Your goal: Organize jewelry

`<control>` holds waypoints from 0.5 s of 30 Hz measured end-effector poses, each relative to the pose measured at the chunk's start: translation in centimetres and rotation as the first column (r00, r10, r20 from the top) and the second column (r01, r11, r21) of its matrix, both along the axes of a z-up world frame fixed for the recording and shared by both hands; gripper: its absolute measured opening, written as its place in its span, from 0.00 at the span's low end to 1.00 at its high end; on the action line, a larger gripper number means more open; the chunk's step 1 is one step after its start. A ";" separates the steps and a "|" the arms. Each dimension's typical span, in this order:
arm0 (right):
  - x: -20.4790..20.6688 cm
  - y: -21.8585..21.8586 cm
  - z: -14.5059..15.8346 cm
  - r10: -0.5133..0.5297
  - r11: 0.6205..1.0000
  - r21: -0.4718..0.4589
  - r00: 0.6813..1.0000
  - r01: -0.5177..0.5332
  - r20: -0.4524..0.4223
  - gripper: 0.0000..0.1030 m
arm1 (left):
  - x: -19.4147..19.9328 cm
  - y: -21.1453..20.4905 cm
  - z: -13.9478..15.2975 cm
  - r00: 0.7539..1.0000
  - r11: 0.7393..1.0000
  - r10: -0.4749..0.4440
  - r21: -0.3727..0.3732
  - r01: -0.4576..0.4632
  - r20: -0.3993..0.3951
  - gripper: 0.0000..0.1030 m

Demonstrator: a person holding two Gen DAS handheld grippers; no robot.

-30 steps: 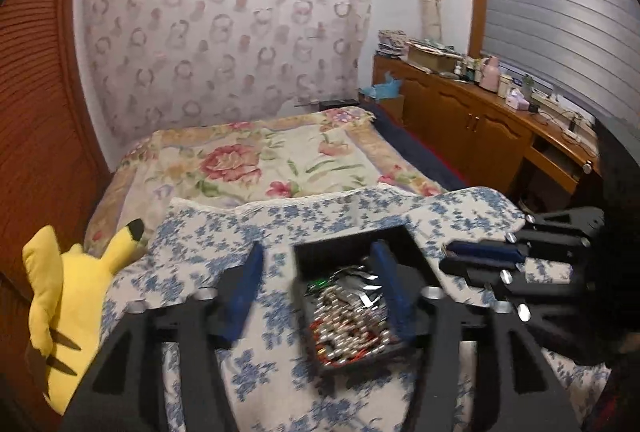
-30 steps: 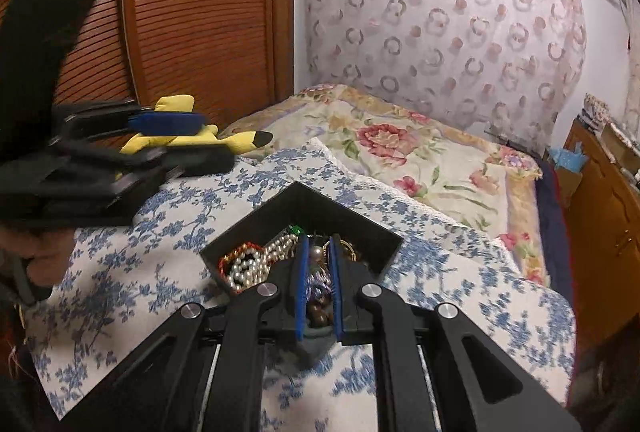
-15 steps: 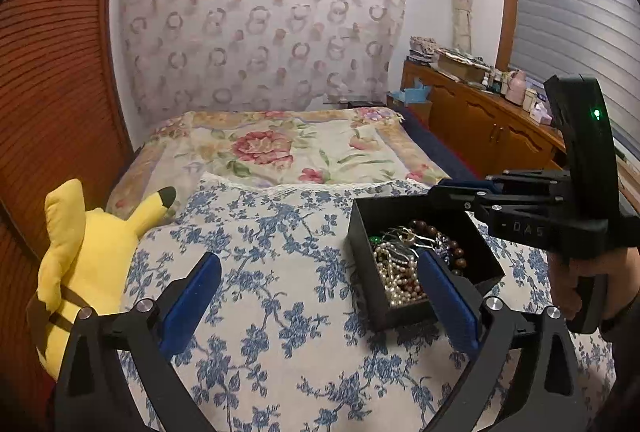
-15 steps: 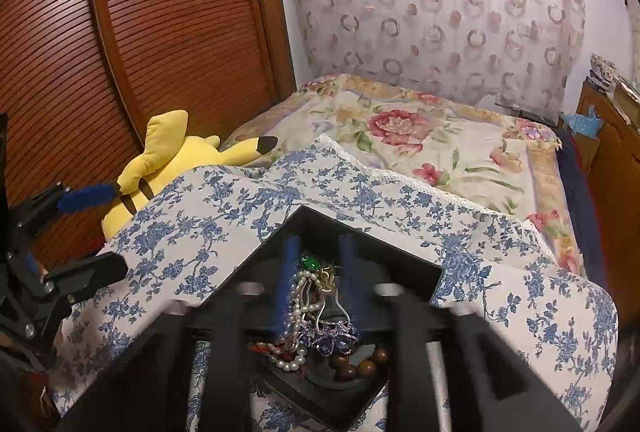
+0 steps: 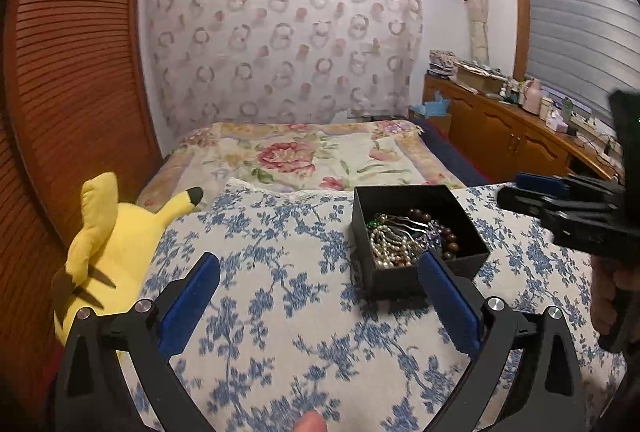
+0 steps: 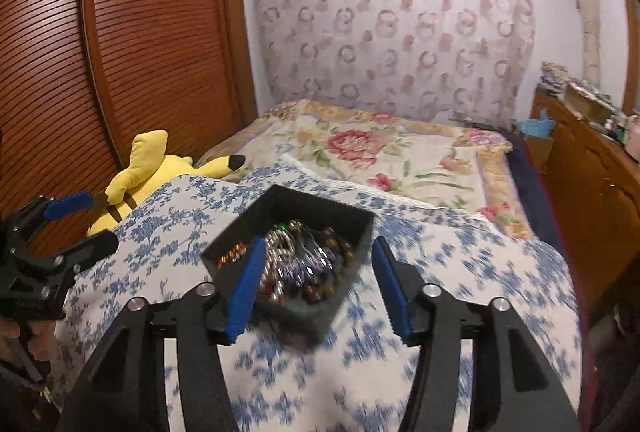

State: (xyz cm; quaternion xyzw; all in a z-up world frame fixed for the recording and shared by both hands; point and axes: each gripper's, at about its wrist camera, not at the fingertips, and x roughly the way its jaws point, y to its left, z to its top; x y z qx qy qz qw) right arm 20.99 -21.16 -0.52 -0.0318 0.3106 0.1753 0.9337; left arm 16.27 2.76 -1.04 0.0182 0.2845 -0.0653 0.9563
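Since a second ago the left tool (image 5: 318, 298) has slid away from the black box (image 5: 466, 262), where its right pad had been over the jewelry, and its jaws have spread to their widest with nothing between them. The right tool (image 6: 318, 284) has let go of the tangle it was pinched on inside the box; its jaws are opening, with the near corner of the box and the jewelry seen between the blue pads, neither pad pressing on them.

The black box sits open on the blue-flowered cloth (image 5: 280, 296) that covers the near end of the bed. Inside the box lies a heap of jewelry (image 5: 408, 236): a pearl strand toward the near left of the box, dark brown beads toward its right wall, a green stone at the far left of the heap and a purple piece in the middle. In the right wrist view the heap is blurred and orange-red beads show at the box's left corner.

Left of the box, at the cloth's edge, lies a yellow plush toy (image 5: 116, 252) against the slatted wooden doors (image 5: 68, 79). Beyond the box lies the rose-patterned bedspread (image 5: 304, 155). To the right of the box the right tool appears side-on in the left wrist view, gripped by a hand (image 5: 616, 296).
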 end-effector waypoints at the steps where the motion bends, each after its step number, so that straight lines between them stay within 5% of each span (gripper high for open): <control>1: -1.0 -0.5 0.0 -0.009 1.000 0.004 1.000 0.009 0.010 0.65 | -0.5 -0.2 0.0 1.000 1.000 0.005 -0.008 -0.005 0.002 0.93; 9: -8.4 -3.6 0.0 -0.086 0.995 0.054 0.994 0.082 0.073 0.91 | -4.9 -1.6 0.0 0.999 0.998 0.033 -0.049 -0.032 0.019 0.93; 15: -11.5 -4.7 -0.2 -0.143 0.988 0.073 0.985 0.137 0.092 0.98 | -7.2 -2.6 0.5 0.998 0.999 0.037 -0.030 -0.036 0.042 0.93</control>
